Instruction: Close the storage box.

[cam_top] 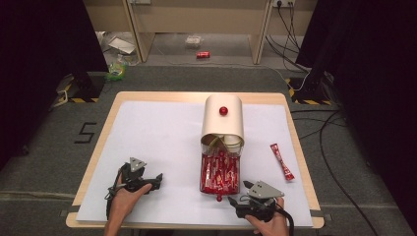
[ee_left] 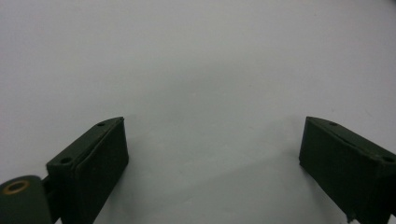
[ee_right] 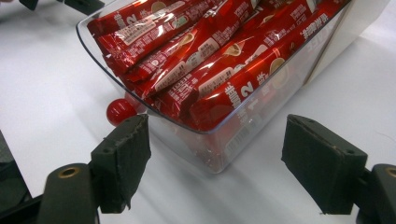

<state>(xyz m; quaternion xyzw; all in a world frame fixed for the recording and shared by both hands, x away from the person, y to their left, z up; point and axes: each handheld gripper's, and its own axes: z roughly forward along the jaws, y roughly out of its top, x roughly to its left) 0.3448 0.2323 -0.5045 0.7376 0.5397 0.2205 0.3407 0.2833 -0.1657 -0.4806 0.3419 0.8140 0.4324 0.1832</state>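
A cream curved-top box (cam_top: 223, 125) with a red knob (cam_top: 223, 110) on top stands mid-table. Its clear drawer (cam_top: 220, 173) is pulled out toward me, packed with several red sachets (ee_right: 201, 60). A red ball handle (ee_right: 119, 112) sits on the drawer's front. My right gripper (ee_right: 217, 158) is open, its jaws standing either side of the drawer's near corner without touching it; in the high view the right gripper (cam_top: 239, 192) is just right of the drawer's front. One loose red sachet (cam_top: 282, 161) lies to the right. My left gripper (ee_left: 212, 149) is open over bare white sheet, far left of the drawer (cam_top: 156, 178).
A white sheet (cam_top: 157, 132) covers the wooden table (cam_top: 98, 142). Beyond the far edge, the floor holds a red can (cam_top: 203, 54), cables (cam_top: 324, 132) and black stands at both sides.
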